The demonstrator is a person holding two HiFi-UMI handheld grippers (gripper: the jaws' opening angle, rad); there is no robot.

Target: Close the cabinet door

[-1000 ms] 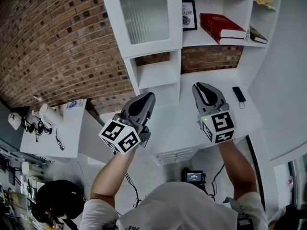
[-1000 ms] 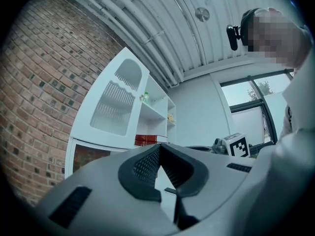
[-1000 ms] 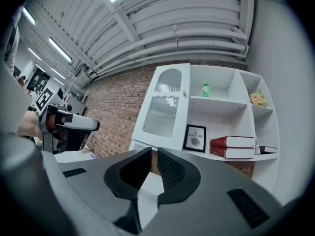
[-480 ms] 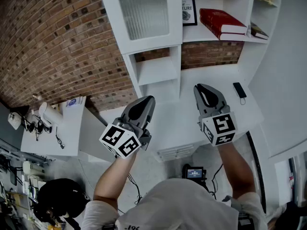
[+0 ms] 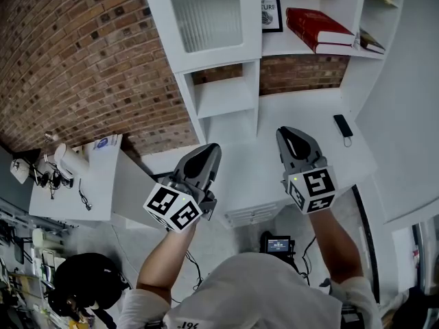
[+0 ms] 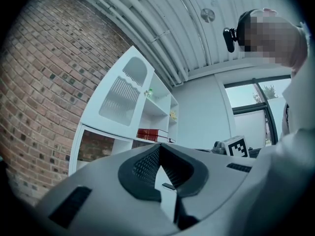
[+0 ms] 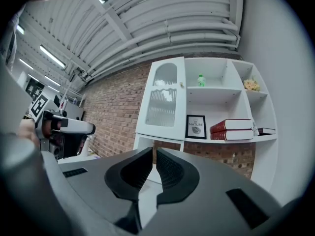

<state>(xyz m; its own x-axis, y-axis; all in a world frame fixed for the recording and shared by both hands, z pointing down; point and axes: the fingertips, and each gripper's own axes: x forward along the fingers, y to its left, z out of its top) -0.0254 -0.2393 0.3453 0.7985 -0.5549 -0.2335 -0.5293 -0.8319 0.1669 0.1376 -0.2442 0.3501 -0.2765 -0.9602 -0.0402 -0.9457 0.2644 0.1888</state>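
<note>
On my left, the brick wall [image 5: 82, 67] fills the view. The left gripper [image 5: 211, 147] hangs over the near edge of the white desk [image 5: 264, 173], its jaws pressed fully together with nothing in them. Above it, the cabinet door [image 5: 206, 20] (white frame, ribbed glass pane) sits in the upper left section of the shelf unit and looks flush with its front, well apart from both claws. The right gripper [image 5: 289, 130] is level beside the left one, its jaws drawn to a thin slit, also empty. Further right, red books [image 5: 319, 29] lie on an open shelf and a phone [image 5: 342, 126] lies on the desk.
</note>
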